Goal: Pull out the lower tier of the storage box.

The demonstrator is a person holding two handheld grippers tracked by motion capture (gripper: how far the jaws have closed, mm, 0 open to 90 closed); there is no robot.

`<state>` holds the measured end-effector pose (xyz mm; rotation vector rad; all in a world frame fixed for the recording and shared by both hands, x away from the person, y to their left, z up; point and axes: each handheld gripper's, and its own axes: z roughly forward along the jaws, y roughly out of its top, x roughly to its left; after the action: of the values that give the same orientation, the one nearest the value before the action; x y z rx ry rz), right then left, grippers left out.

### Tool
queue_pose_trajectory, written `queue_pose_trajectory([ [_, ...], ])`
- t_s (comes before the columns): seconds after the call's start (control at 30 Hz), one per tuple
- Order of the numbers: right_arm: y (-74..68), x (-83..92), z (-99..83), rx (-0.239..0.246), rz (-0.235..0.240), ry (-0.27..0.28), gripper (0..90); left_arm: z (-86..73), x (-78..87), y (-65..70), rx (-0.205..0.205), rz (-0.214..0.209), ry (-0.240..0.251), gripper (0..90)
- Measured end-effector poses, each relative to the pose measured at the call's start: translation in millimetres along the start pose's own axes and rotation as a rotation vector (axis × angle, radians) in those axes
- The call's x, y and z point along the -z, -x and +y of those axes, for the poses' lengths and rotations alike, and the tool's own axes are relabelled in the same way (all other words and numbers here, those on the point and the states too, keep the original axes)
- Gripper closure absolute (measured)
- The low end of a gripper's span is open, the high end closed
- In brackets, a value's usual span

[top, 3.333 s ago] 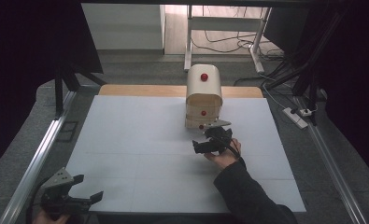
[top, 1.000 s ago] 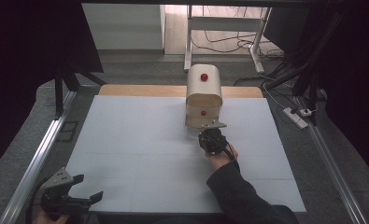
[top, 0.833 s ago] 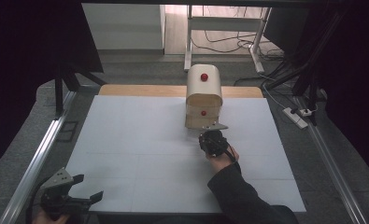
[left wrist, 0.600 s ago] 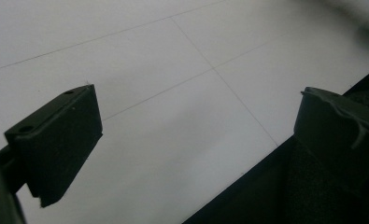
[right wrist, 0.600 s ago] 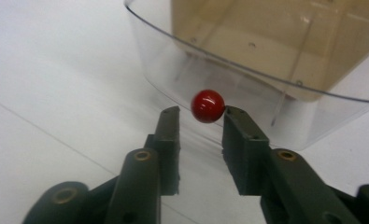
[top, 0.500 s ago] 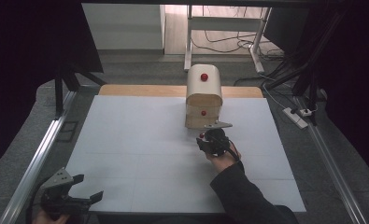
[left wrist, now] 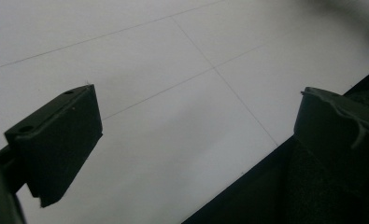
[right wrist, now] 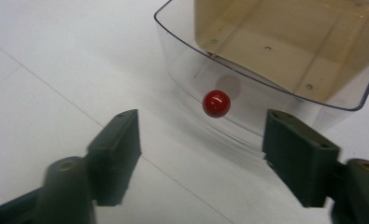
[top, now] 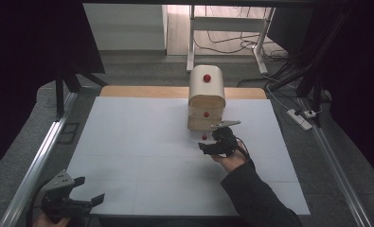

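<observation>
White table (top: 142, 142), drawer (right wrist: 266, 60) pulled toward gripper (right wrist: 201, 154)

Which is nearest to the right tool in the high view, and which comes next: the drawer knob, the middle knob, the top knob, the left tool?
1. Drawer knob, just left of the right tool.
2. Middle knob, on the cabinet's front, behind it.
3. Top knob, high on the cabinet.
4. Left tool, at the table's near left corner.
</observation>
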<state>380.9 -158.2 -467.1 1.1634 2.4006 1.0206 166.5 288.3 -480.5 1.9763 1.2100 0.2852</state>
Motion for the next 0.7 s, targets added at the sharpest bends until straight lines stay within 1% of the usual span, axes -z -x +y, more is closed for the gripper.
queue_pose_trajectory([
  [0.03,1.6,1.5,1.4,0.016,0.014,-0.013,20.4,0.0,0.0,-0.1,0.0,0.0,0.0,1.4],
  [0.07,2.6,1.7,2.0,0.024,0.015,-0.014,18.0,0.0,0.0,-0.1,0.0,-0.001,0.0,1.4],
  [0.13,5.2,2.7,2.9,0.024,0.029,-0.011,17.8,0.1,0.0,-0.2,0.001,-0.001,0.0,1.4],
  [0.2,7.4,3.1,4.1,0.024,0.039,-0.016,15.0,0.2,-0.1,-0.3,0.001,-0.001,0.0,1.4],
  [0.33,7.8,3.5,7.9,0.058,0.051,-0.037,10.3,0.2,-0.2,-0.3,0.002,-0.001,-0.001,1.4],
  [0.37,7.8,3.5,7.9,0.058,0.051,-0.037,10.3,0.2,-0.1,-0.4,0.003,-0.001,0.0,1.4],
  [0.43,7.8,3.8,11.6,0.077,0.073,-0.053,5.5,0.1,-0.1,-0.5,0.004,-0.003,0.0,1.4],
  [0.5,8.5,3.7,13.9,0.09,0.083,-0.055,1.6,0.1,-0.1,-0.6,0.004,-0.003,0.001,1.4],
  [0.57,10.1,3.8,16.2,0.102,0.092,-0.066,0.0,0.1,-0.1,-0.6,0.003,-0.004,0.001,1.4],
  [0.7,11.1,5.0,19.2,0.126,0.095,-0.065,0.0,0.1,-0.1,-0.8,0.004,-0.005,0.001,1.4],
])
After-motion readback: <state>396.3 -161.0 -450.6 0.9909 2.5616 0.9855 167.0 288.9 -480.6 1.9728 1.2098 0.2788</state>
